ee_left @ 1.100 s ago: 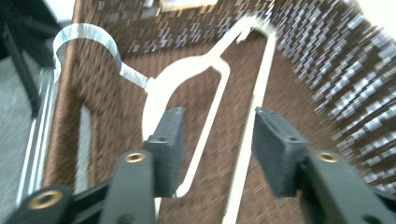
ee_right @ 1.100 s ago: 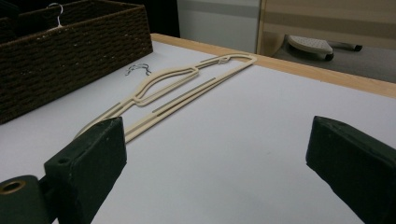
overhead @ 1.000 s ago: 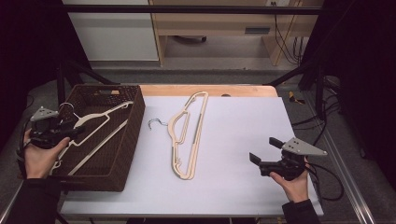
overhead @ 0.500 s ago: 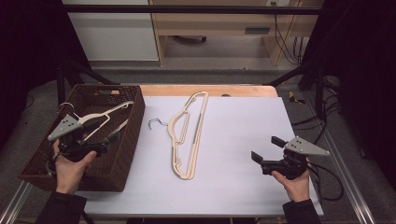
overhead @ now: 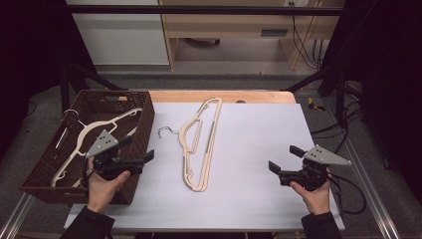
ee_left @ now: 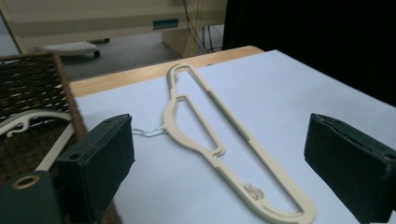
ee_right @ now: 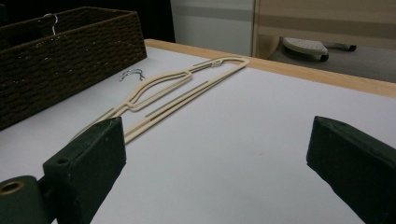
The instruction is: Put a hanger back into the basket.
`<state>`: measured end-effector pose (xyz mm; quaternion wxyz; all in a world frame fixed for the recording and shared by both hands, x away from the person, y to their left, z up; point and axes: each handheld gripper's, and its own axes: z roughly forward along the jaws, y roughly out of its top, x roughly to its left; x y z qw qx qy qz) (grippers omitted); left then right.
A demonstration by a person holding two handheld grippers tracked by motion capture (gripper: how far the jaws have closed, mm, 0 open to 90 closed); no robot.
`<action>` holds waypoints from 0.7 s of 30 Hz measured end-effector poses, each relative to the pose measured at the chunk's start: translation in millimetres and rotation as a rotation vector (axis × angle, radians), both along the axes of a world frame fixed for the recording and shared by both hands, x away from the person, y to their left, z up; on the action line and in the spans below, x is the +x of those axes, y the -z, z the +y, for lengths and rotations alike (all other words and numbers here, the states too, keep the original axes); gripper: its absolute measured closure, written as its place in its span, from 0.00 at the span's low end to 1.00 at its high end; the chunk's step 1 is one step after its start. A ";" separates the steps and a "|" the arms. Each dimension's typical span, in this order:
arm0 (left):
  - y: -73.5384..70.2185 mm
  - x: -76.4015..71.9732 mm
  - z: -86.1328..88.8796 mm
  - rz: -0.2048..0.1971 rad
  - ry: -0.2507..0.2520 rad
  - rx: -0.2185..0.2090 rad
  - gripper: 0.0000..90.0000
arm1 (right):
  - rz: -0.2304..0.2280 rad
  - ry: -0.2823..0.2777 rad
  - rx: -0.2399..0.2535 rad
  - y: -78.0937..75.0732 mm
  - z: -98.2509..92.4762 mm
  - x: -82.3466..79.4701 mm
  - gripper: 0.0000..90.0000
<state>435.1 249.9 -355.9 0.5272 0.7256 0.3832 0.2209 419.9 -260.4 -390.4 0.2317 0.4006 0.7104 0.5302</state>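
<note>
The cream hanger [overhead: 200, 143] lies mid-tabletop, long axis running toward the far edge — nearer the left gripper [overhead: 141, 151], jaws spread, over the wicker basket's [overhead: 145, 127] near-right corner; right gripper [overhead: 283, 163] likewise spread.

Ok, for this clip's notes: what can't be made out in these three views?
- Basket floor: high view, partly covered by the left gripper, the hand and the hanger inside; any other contents unclear.
- Hanger on the table: right gripper view, its near end sits behind the left-hand jaw.
- Its metal hook: too small and blurred in all views to read its shape.
- Under-table shelving: high view, too dark.
</note>
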 end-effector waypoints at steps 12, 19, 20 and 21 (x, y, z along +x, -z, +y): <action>5.0 7.2 -48.5 0.008 0.062 0.052 0.09 | -0.004 -0.002 0.005 -0.8 -1.9 -0.6 0.05; 14.7 21.1 -75.1 0.051 0.062 0.071 0.11 | -0.001 -0.001 0.002 0.0 -2.8 0.2 0.05; 19.4 26.2 -81.4 0.069 0.058 0.074 0.11 | 0.000 -0.001 0.002 0.1 -3.0 0.3 0.05; 19.4 26.2 -81.4 0.069 0.058 0.074 0.11 | 0.000 -0.001 0.002 0.1 -3.0 0.3 0.05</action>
